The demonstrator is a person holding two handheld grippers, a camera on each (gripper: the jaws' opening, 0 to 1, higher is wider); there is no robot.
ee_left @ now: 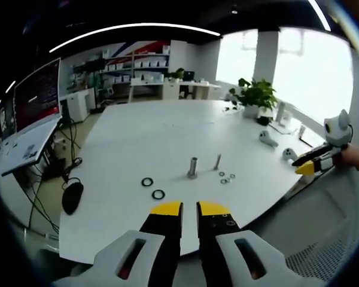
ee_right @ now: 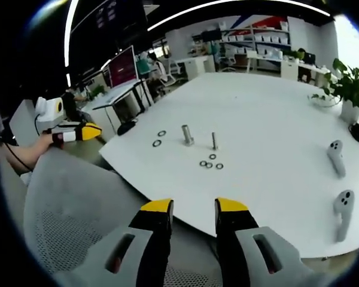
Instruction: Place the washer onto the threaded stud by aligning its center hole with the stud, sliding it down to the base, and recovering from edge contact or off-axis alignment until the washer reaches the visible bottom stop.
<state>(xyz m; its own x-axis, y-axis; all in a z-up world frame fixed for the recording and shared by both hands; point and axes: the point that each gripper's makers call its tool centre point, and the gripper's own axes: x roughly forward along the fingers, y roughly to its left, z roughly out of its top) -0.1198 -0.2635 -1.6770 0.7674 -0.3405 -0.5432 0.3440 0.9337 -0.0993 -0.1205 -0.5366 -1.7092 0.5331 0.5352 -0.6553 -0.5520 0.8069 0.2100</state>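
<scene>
Both tongs, left (ee_left: 189,208) and right (ee_right: 194,205), hang parted and empty. Small washers (ee_right: 209,162) lie flat ahead, beside the thin stud (ee_right: 214,141) on the worktop (ee_right: 269,113). They look light, stiff, slippery; pinch one across its rim.

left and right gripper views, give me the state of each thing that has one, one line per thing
left claw: open, empty, held short of the table
right claw: open, empty, held short of the table
thick stud: upright, bare
thin threaded stud: upright, no washer on it
two black rings: flat on the table, apart
small washers: loose, flat beside the thin stud
monitor: on
</scene>
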